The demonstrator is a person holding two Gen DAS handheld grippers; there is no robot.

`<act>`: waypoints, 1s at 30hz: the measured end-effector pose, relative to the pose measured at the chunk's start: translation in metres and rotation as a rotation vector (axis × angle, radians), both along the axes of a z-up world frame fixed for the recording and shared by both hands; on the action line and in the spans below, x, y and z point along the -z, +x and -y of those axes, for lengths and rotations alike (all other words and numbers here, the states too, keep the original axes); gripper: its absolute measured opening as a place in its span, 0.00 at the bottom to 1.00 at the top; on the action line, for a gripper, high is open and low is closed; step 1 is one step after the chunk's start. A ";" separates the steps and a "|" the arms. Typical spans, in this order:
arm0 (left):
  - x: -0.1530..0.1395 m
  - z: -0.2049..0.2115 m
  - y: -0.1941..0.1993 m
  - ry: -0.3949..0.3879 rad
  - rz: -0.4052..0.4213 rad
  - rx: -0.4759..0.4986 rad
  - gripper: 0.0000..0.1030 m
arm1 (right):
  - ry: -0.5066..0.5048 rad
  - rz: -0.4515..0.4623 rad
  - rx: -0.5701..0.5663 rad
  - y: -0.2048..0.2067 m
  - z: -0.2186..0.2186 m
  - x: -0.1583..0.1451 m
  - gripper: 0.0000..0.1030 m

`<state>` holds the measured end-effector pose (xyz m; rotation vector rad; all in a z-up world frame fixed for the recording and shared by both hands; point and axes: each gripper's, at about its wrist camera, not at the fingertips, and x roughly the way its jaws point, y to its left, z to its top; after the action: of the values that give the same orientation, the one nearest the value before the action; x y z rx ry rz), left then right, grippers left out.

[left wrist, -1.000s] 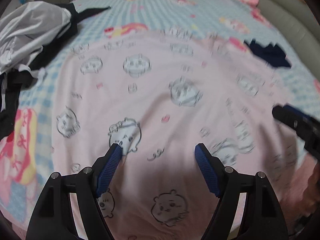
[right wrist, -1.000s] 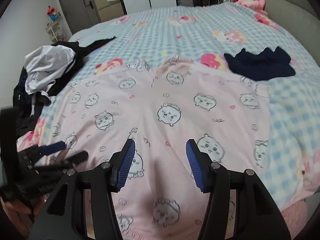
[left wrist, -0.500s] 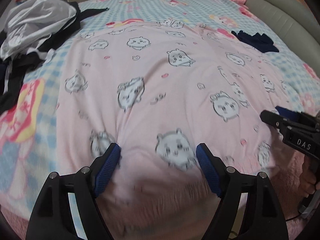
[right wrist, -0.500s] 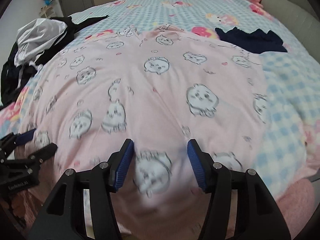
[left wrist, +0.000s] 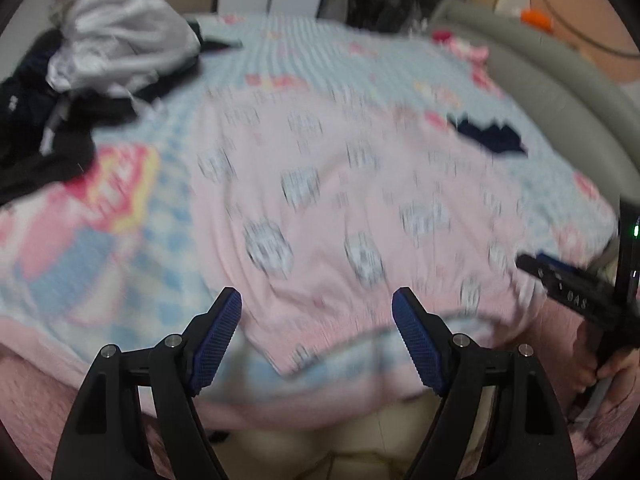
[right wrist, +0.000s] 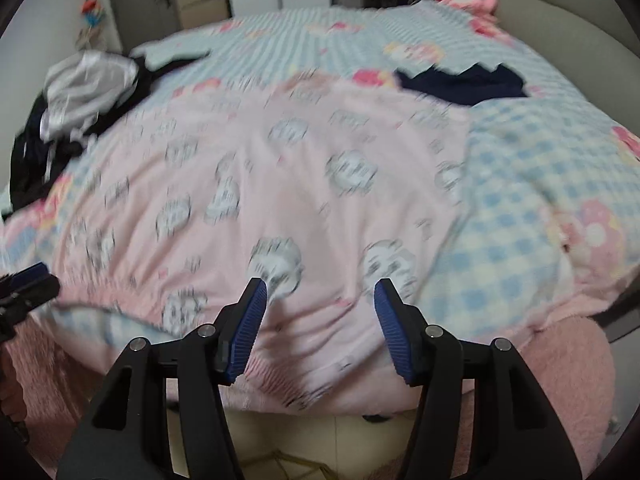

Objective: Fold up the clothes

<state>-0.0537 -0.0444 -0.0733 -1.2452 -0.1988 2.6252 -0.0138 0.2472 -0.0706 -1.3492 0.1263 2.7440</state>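
A pink garment printed with small cartoon faces (left wrist: 340, 200) (right wrist: 288, 184) lies spread flat over the bed, its near hem hanging at the bed's front edge. My left gripper (left wrist: 317, 306) hovers open just above that hem near its left corner, holding nothing. My right gripper (right wrist: 320, 294) is open over the hem further right, also with nothing between its fingers. The right gripper shows as a dark shape (left wrist: 568, 292) at the right of the left wrist view, held by a hand. Both views are blurred by motion.
A heap of black and silver-white clothes (left wrist: 100, 64) (right wrist: 80, 96) sits at the bed's left. A dark navy garment (left wrist: 488, 136) (right wrist: 460, 84) lies at the far right. The blue checked bedsheet (right wrist: 520, 184) and grey padded bed frame (left wrist: 560, 92) surround them. Pale floor (right wrist: 320, 440) shows below.
Both grippers have drawn back from above the garment's middle to its near hem at the bed's edge. They stayed open. The garment has not shifted.
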 end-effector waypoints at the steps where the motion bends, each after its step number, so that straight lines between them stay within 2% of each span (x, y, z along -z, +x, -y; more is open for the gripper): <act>1: 0.000 0.002 -0.006 -0.017 0.002 -0.012 0.78 | -0.004 -0.008 0.016 -0.001 -0.004 -0.002 0.55; 5: 0.022 0.001 -0.021 -0.103 0.069 -0.038 0.76 | -0.011 0.050 0.036 -0.005 -0.012 0.011 0.55; 7: 0.039 -0.001 -0.021 -0.160 0.135 -0.061 0.75 | 0.004 0.083 0.046 -0.002 -0.016 0.019 0.55; 10: 0.051 0.010 -0.008 -0.137 0.181 -0.087 0.75 | 0.020 0.139 0.071 0.005 -0.025 0.030 0.55; 14: 0.043 0.025 0.006 -0.085 0.170 -0.108 0.75 | -0.066 0.181 0.128 0.016 -0.046 0.037 0.55; 18: 0.032 0.030 0.009 -0.058 0.136 -0.109 0.75 | -0.111 0.153 0.069 0.019 -0.040 0.029 0.55; 24: 0.013 -0.002 -0.006 -0.049 0.049 0.004 0.75 | -0.106 0.185 0.015 0.019 -0.024 0.036 0.55; 27: 0.009 -0.033 -0.011 -0.042 0.022 0.088 0.74 | -0.103 0.201 0.008 0.019 -0.019 0.039 0.49; 28: 0.010 -0.044 -0.013 -0.046 0.020 0.115 0.73 | -0.106 0.202 0.025 0.020 -0.022 0.040 0.44; 30: 0.014 -0.064 -0.019 -0.067 0.023 0.159 0.59 | -0.170 0.195 0.026 0.021 -0.029 0.040 0.37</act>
<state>-0.0727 0.0195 -0.0876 -1.2573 -0.0152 2.5011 0.0076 0.2763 -0.1104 -1.6356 0.3681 2.6123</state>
